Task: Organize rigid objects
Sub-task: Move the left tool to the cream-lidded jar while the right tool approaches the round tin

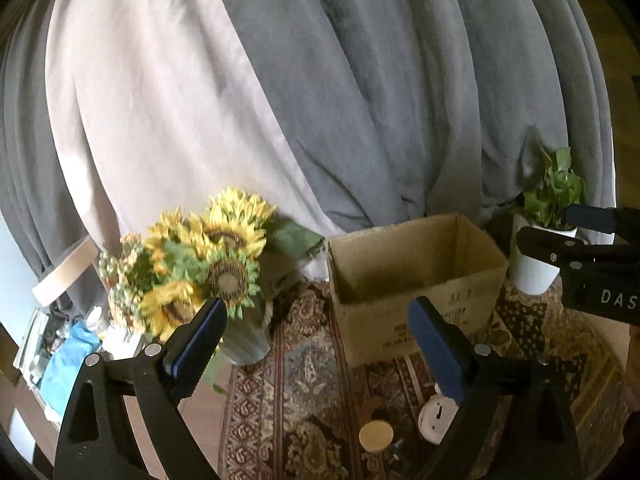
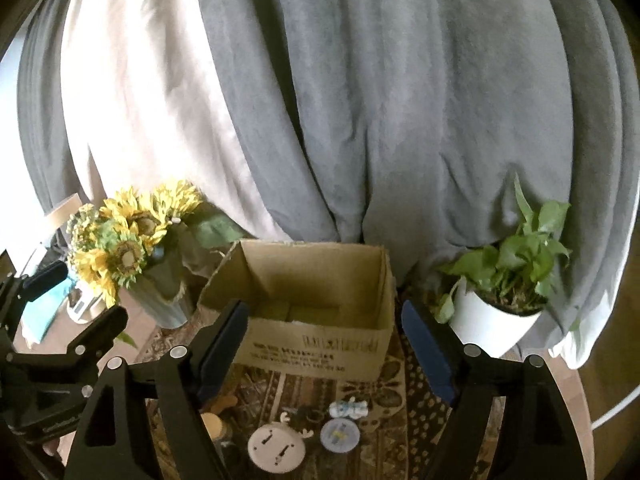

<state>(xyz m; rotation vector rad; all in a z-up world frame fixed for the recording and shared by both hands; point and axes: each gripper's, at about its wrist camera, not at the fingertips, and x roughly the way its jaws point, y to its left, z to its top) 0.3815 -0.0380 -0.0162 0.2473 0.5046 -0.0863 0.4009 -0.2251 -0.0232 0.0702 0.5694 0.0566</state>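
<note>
An open cardboard box point(image 1: 416, 276) point(image 2: 316, 320) stands on a patterned rug point(image 1: 304, 384), and its inside looks bare. In front of it lie small objects: a round white deer-face item point(image 2: 276, 450) point(image 1: 436, 420), a round tan lid point(image 1: 376, 434), a small round clear disc point(image 2: 340, 436) and a small white-and-blue figure point(image 2: 350, 408). My left gripper point(image 1: 320, 340) is open and empty above the rug, left of the box. My right gripper point(image 2: 324, 344) is open and empty in front of the box; it also shows in the left wrist view point(image 1: 560, 236).
A vase of sunflowers point(image 1: 200, 264) point(image 2: 128, 248) stands left of the box. A white pot with a green plant point(image 2: 500, 292) point(image 1: 540, 256) stands to its right. Grey and pale curtains point(image 2: 360, 100) hang behind. Clutter point(image 1: 64, 352) lies at the far left.
</note>
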